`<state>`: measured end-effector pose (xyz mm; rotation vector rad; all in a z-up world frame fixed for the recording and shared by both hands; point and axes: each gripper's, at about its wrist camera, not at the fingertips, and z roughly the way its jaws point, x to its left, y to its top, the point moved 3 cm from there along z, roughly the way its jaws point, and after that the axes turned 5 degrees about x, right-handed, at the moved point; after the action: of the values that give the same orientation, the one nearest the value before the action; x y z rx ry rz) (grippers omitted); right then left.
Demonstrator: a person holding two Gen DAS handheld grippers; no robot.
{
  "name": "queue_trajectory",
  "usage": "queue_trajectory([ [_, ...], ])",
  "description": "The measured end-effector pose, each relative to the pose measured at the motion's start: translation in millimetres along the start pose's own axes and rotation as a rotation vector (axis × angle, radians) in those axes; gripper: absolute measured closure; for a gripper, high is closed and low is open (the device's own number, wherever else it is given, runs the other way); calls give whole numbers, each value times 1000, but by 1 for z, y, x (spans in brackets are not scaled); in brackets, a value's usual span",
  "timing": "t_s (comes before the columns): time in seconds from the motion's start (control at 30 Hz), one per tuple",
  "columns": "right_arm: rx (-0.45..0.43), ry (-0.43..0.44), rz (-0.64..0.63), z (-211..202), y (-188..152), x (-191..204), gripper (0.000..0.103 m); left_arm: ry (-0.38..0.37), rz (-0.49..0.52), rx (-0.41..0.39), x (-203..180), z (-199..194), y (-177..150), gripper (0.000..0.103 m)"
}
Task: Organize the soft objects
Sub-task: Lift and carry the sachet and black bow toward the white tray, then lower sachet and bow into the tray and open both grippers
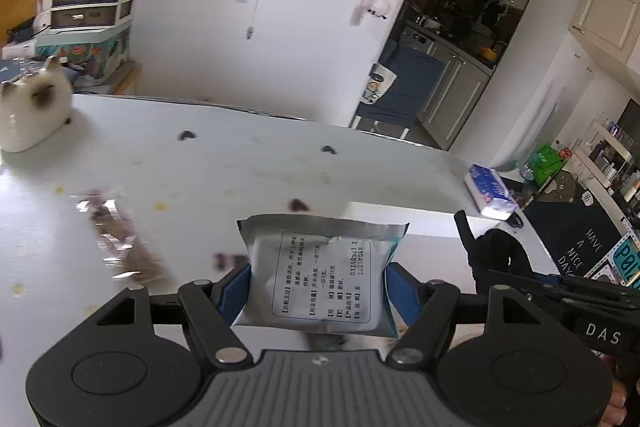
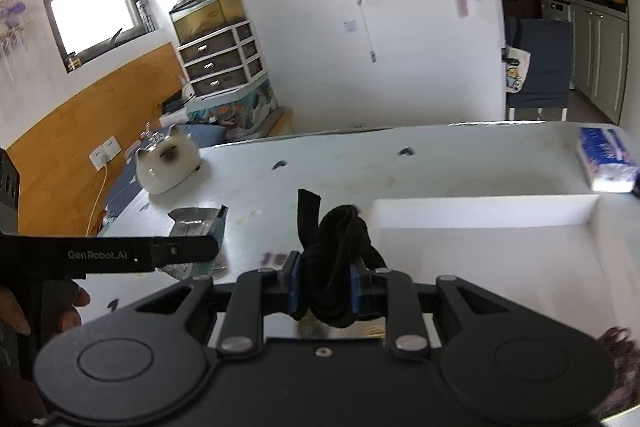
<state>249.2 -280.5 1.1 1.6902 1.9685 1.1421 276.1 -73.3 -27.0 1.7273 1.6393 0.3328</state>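
— Clamped in the left gripper (image 1: 318, 281): a silver pouch (image 1: 320, 275), pinched by its side edges, printed face up, long axis running 12 to 6 out of the jaws.

— And the right gripper (image 2: 325, 285)?

— Shut on a knotted black strap (image 2: 338, 259), loose tail sticking up toward 11 o'clock. Both loads held above the tabletop (image 1: 240, 163), not resting on it.

— Where to put them?

— Probably the white tray (image 2: 480, 247). From the right jaws, open and close by at 1 to 2 o'clock, near wall just past the strap. From the left jaws, only a rim showing behind the pouch at 12 to 1 o'clock.

— So nearer for which?

— Right, by a clear margin; strap almost over the tray's corner already. Pouch farther off, with the right gripper between it and the tray at 3 o'clock.

— Anything else loose?

— Blurred foil packet (image 1: 120, 247) on the tabletop at 10 o'clock of the left jaws. Tissue pack (image 2: 606, 163) beyond the tray's far wall at 1 o'clock. Cat figure (image 2: 168, 163) at the tabletop's far left edge, well apart.

— Risk?

— Crossing paths, likely; better the strap dropped first.
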Motion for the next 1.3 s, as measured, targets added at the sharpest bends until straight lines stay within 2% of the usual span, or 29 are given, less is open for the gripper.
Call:
queue_trajectory([
  [0.3,-17,-8,7,-18,9,-69,78,-17,-9,4,-68,38,5,31],
  [0.63,-12,4,37,-17,19,-118,78,-38,-39,62,-109,93,11,30],
  [0.97,58,34,57,17,32,-139,78,-7,10,164,-121,153,-2,30],
  [1.2,122,85,68,58,48,-141,78,64,16,218,-117,172,-14,28],
  [1.27,137,100,66,70,54,-140,78,83,13,225,-116,173,-17,16],
  [1.3,145,106,63,75,57,-139,78,93,9,228,-114,174,-18,15],
])
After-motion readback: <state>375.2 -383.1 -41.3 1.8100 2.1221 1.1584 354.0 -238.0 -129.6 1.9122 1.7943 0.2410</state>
